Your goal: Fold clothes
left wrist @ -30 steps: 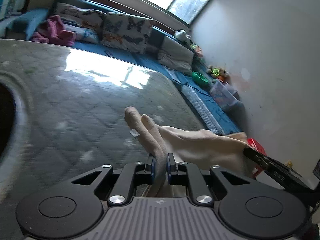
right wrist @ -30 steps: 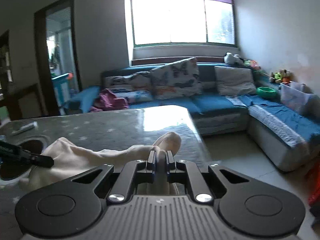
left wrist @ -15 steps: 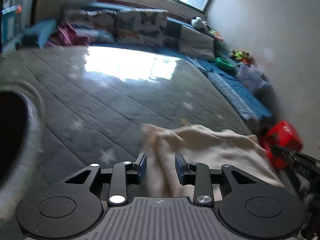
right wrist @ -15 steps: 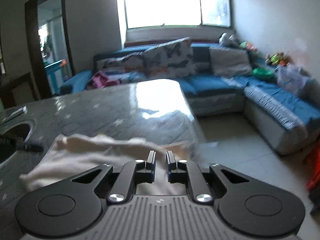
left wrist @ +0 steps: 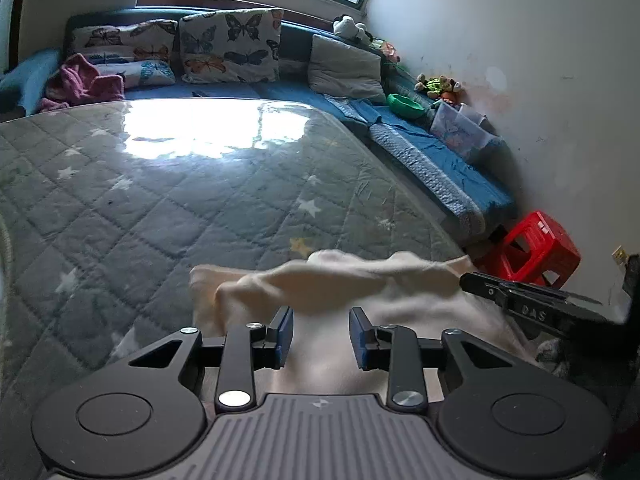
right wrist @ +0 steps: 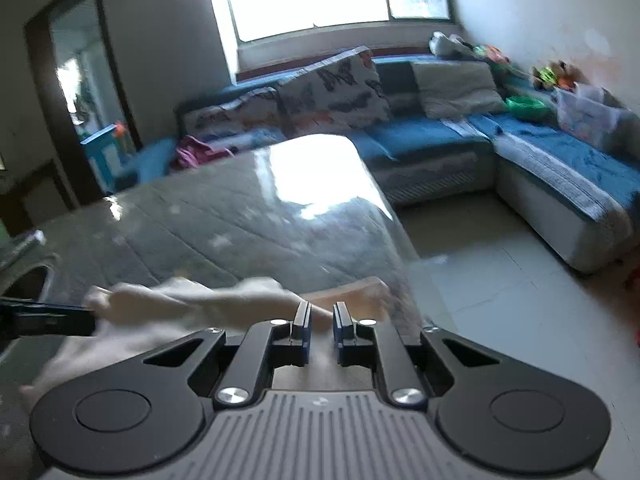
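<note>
On the quilted grey table: a cream garment (left wrist: 360,284) lies near the close edge, at the corner nearest the red stool; it is rumpled along its far side into a raised ridge, with a flatter layer beneath that reaches toward both cameras
Garment in the right wrist view: the same cloth (right wrist: 224,300) is blurred; it stretches from the left gripper's dark finger at the picture's left across to the table's right edge
Left gripper (left wrist: 320,336): its blue pads stand clearly apart over the cloth; the jaws have just been opening; the garment lies below and between them, but the pads do not press on it
Right gripper (right wrist: 321,330): its jaws stand only a narrow gap apart above the cloth; whether any fabric is pinched in that gap cannot be told from the blurred picture; in the left wrist view one black finger (left wrist: 520,300) of it reaches in from the right, beside the garment's right end
Table (left wrist: 160,208): covered in a diamond-stitched pattern with pale stars under a glossy sheet; bright window glare at its far end
Beyond the table: a blue corner sofa (left wrist: 432,160) with butterfly cushions (left wrist: 228,46) and a pink cloth heap (left wrist: 80,84) at its left end; a green bowl (left wrist: 404,104) and a clear plastic box (left wrist: 460,128) on the sofa's right arm
By the wall: the red stool (left wrist: 532,248) stands on the floor just past the table's corner
</note>
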Demonstrator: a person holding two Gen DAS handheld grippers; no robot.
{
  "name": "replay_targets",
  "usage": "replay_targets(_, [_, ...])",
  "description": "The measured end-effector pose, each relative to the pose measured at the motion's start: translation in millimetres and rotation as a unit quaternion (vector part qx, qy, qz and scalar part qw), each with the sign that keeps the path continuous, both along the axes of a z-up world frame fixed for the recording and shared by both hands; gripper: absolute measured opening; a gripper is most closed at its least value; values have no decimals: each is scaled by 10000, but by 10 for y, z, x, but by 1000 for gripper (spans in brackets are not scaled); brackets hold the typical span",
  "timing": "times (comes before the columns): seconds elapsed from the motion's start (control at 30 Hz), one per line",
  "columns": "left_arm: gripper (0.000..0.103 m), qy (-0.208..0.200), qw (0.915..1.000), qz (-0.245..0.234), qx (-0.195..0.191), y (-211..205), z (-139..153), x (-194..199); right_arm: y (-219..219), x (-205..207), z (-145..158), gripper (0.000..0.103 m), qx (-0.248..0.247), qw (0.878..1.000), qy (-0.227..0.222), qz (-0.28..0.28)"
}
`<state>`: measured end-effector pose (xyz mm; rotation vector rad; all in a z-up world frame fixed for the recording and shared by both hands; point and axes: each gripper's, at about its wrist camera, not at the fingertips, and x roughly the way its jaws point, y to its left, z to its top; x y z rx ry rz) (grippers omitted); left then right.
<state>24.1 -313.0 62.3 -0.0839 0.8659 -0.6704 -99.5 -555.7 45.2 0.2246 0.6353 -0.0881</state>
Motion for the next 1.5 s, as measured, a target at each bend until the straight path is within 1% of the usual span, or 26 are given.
replay_targets(0.07, [33, 35, 10000, -44, -17, -67, -7, 77, 80, 77, 24, 12, -80, 9998, 48, 189])
replay_targets(0.17, [34, 195, 9998, -62, 0, -158, -68, 193, 189, 222, 13, 12, -210, 9988, 128, 414])
replay_targets(0.23, [34, 248, 9997, -33, 54, -201, -125, 256, 242, 331, -34, 14, -394, 9980, 198, 460])
replay_targets(0.3, [34, 340, 9994, 8, 95, -217, -193, 314, 248, 403, -79, 16, -408, 9978, 245, 451])
replay_targets(0.37, [34, 361, 9993, 19, 42, -188, -204, 336, 242, 416, -81, 17, -417, 9978, 206, 474])
replay_targets(0.43, [34, 341, 9994, 20, -17, -150, -187, 330, 250, 359, -43, 25, -412, 9979, 132, 474])
replay_targets(0.5, [35, 267, 9996, 13, -43, -111, -138, 285, 246, 224, 9, 25, -374, 9979, 48, 531])
replay_targets(0.6, [36, 31, 9999, -102, -75, -61, -29, 124, 281, -13, 68, 26, -375, 9973, -40, 637])
replay_targets(0.7, [36, -136, 9993, -336, -119, -19, 38, -121, 353, -285, 78, 34, -383, 9966, -85, 721])
replay_targets(0.8, [36, -349, 9975, -606, -60, 0, 41, -387, 436, -562, 62, 35, -453, 9962, -134, 730])
replay_targets(0.87, [35, -422, 9963, -753, -16, 4, 6, -544, 465, -694, 46, 36, -446, 9965, -158, 694])
replay_targets(0.93, [34, -519, 9949, -862, 57, 14, -52, -678, 461, -788, -4, 37, -433, 9974, -171, 548])
replay_targets(1.03, [34, -592, 9947, -817, 190, 51, -146, -767, 472, -884, -77, 38, -565, 9970, -195, 500])
replay_targets(1.1, [34, -696, 9944, -768, 214, 92, -166, -807, 533, -909, -47, 38, -754, 9957, -204, 503])
replay_targets(1.17, [35, -750, 9944, -722, 194, 135, -138, -830, 584, -927, 20, 38, -771, 9951, -333, 515])
replay_targets(1.27, [36, -768, 9948, -670, 65, 205, -84, -857, 658, -903, 110, 42, -660, 9943, -532, 643])
replay_targets(1.33, [35, -740, 9956, -566, 117, 245, -102, -843, 750, -844, 112, 42, -614, 9933, -566, 793])
replay_targets(1.4, [35, -663, 9964, -523, 115, 286, -131, -839, 862, -774, 93, 42, -692, 9916, -576, 929])
replay_targets(1.5, [35, -603, 9970, -483, 103, 328, -153, -850, 983, -688, 28, 42, -706, 9900, -507, 1109])
